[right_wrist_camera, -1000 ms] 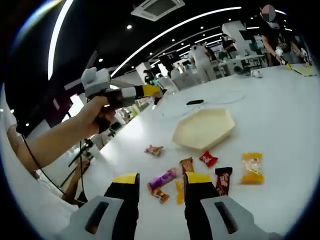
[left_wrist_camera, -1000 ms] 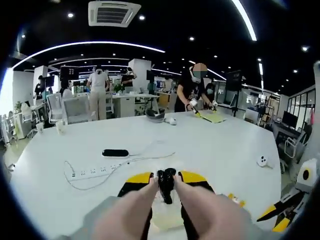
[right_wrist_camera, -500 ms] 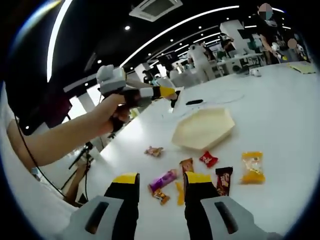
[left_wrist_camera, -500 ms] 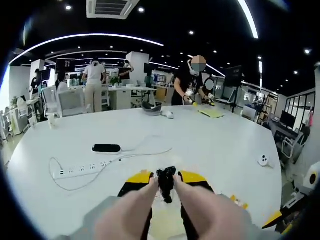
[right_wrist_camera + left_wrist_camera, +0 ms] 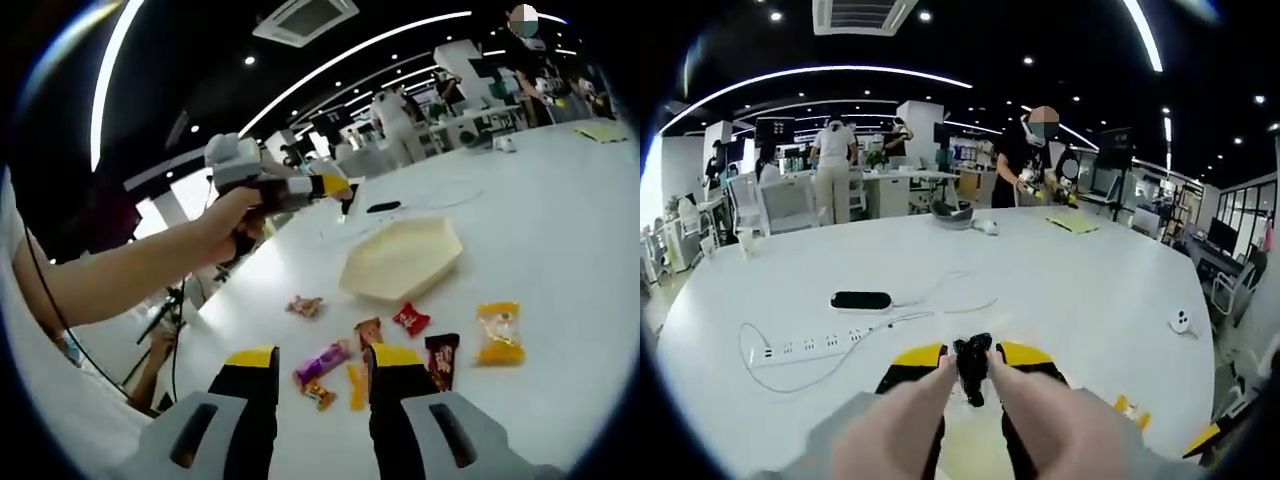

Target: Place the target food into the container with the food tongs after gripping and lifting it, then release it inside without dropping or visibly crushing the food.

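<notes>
Left gripper (image 5: 972, 362): fingers closed on a dark candy (image 5: 973, 370), held above the tray (image 5: 401, 259).
Right gripper (image 5: 320, 362): fingers apart, empty, low over the table (image 5: 560, 230).
Sweets near the tray: purple bar (image 5: 322, 362), red candy (image 5: 410, 319), orange packet (image 5: 497, 332).

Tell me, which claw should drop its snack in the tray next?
Probably the left claw. It is shut on a small dark snack and held up in the air near the cream tray. The right claw is open, holds nothing, and sits low by the loose candies.
</notes>
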